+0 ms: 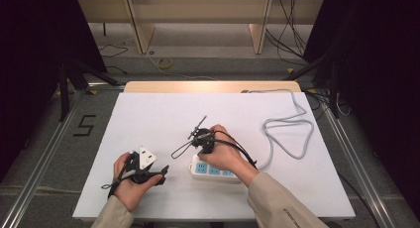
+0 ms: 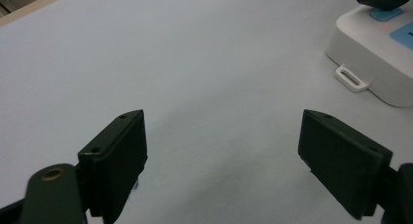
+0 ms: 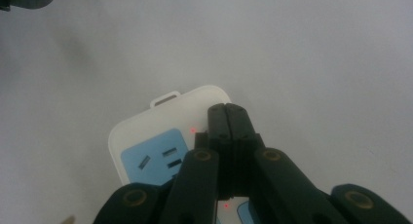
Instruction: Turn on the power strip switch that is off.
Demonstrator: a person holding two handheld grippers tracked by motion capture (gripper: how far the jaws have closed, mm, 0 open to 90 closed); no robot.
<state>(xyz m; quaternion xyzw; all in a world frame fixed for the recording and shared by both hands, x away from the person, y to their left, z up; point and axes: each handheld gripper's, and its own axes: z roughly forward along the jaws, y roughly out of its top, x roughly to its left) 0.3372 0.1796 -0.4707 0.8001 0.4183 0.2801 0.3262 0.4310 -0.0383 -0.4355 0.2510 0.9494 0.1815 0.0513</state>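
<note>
Nearest the person, the left gripper (image 1: pixel 157 176) rests low on the white table (image 1: pixel 163 114), held in the left hand (image 1: pixel 130 181); in the left gripper view its two black jaws stand wide apart with nothing but bare surface between them, so it is idle and spread; just to its right, in the high view, lies the white power strip (image 1: pixel 210 169) with pale blue socket faces, near the front edge of the table and partly under the right hand (image 1: pixel 225 151); the right gripper (image 3: pixel 229 112) is brought down on the strip's left end, its jaws pressed flat together with nothing held between them; in the right gripper view the closed tips sit over the white end of the strip beside a blue socket (image 3: pixel 158 158), close to a small red light (image 3: pixel 193 130) and the little hanging tab (image 3: pixel 164 99); whether the tips actually touch the casing cannot be told; this looks like a press on the strip's switch, either under way or just about to land; no plug is seen in the sockets that show; farther back, the strip's grey cable (image 1: pixel 289 131) loops across the right of the table and runs to the far edge
</note>
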